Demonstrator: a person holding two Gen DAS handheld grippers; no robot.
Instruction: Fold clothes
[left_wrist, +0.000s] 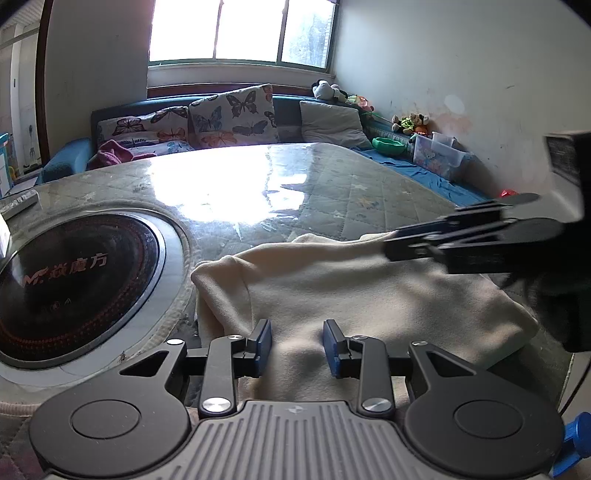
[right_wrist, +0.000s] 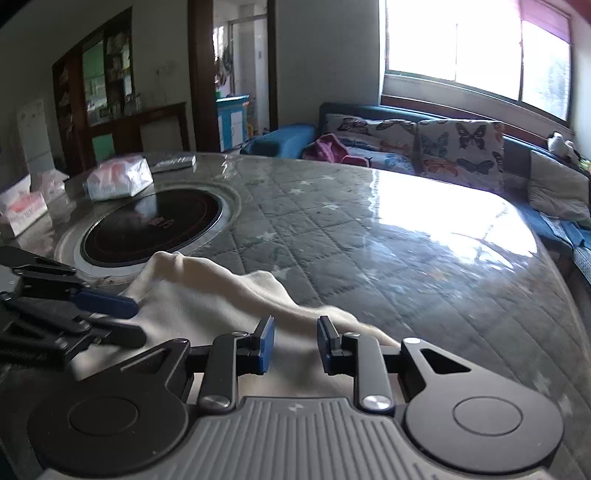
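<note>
A cream garment (left_wrist: 332, 284) lies crumpled on the glass-topped table (left_wrist: 258, 192), bunched into a ridge (right_wrist: 207, 284) in the right wrist view. My left gripper (left_wrist: 297, 347) hovers low over its near part, open, with cloth showing below the gap and nothing pinched. Reaching in from the right, my right gripper (left_wrist: 389, 245) has its tips at the garment's far right edge. In its own view the right gripper (right_wrist: 295, 347) is open over the cloth's edge. The left gripper (right_wrist: 136, 321) sits at the left there, its fingers apart over the cloth.
A round black induction hob (left_wrist: 74, 280) is set into the table to the left of the garment. Tissue packs (right_wrist: 118, 181) and a grey remote (right_wrist: 173, 162) lie beyond the hob (right_wrist: 151, 229). A sofa with butterfly cushions (left_wrist: 236, 114) runs behind the table.
</note>
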